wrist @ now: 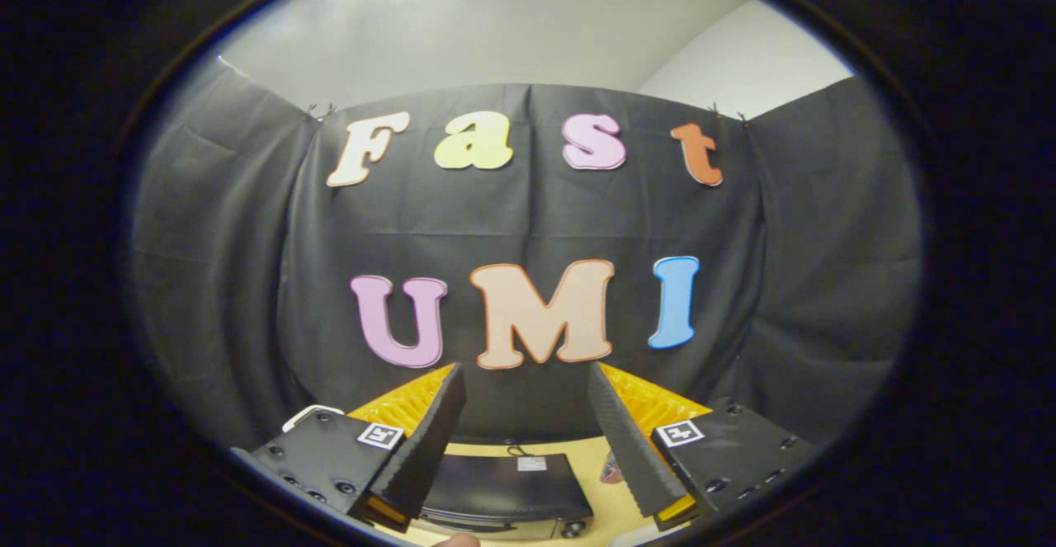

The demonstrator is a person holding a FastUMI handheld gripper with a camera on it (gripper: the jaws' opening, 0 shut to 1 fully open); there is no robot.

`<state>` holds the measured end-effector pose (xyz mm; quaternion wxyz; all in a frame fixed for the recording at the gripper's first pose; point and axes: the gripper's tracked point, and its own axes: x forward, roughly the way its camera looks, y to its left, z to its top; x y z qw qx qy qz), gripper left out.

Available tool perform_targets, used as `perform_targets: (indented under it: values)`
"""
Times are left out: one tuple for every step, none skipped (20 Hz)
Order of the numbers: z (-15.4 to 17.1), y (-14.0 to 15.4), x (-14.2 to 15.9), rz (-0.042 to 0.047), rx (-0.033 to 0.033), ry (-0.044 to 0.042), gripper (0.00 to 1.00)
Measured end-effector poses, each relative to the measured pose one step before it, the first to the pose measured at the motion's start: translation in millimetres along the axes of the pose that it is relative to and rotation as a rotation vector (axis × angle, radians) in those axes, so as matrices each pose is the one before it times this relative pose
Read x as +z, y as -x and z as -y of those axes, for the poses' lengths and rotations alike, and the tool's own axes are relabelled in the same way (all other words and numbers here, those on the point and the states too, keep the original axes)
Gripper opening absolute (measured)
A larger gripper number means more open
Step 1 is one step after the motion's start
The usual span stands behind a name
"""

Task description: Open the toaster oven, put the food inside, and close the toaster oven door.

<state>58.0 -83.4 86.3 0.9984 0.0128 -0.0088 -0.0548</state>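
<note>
The black cloth wall [528, 225] hangs in soft folds behind everything, matte and creased, with pale ceiling above it. Below it lies the surface [606, 481], a smooth light wood-toned top whose far edge meets the cloth. On that surface, low between the fingers, sits the toaster oven [503, 485]: a dark, boxy metal appliance seen from above, its top slightly glossy and carrying a small pale sticker, with a round knob showing at its front right corner. Its door looks closed, though the front face is mostly hidden. The tool [528, 390] is held high and tipped upward, its two ridged, wedge-shaped fingers spread wide with nothing between them. A small reddish item, possibly the food, peeks beside the right finger, too hidden to identify. Judging from this, the opening step has not begun; doing it well means tilting the tool down toward the oven's front edge, finding the door handle, and hooking or pinching it squarely so the smooth metal does not slip as the door swings down.
</note>
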Motion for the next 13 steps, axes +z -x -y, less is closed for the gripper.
perform_targets:
  values:
    - [14.7,0.79,0.8,0.00377,-0.01819,-0.01025,0.95]
    - [15.43,1.35,1.33,0.00551,-0.01788,-0.01058,0.95]
    - [13.46,-0.85,3.07,0.01048,-0.01028,-0.00503,0.95]
    - [14.34,-0.75,3.47,0.0134,-0.01289,-0.00423,0.95]
    - [15.4,-2.21,1.87,0.01616,-0.01773,-0.00174,0.95]
    - [16.47,-0.78,0.72,0.01527,-0.01833,-0.00922,0.95]
    - [14.68,-2.61,2.87,0.01116,-0.01395,-0.01142,0.95]
    - [14.9,-2.03,0.96,0.00516,-0.01362,-0.01146,0.95]
    - [14.94,-3.33,-0.74,0.00065,-0.00802,-0.0141,0.95]
    - [14.57,-3.29,-0.68,-0.00243,-0.00474,-0.01957,0.95]
    - [17.18,-5.28,-6.07,-0.01261,-0.00692,-0.03531,0.95]
    - [16.38,-4.11,-7.59,-0.00968,-0.00251,-0.03722,0.95]
    - [22.44,-4.13,-3.73,0.00389,-0.01744,-0.02555,0.95]
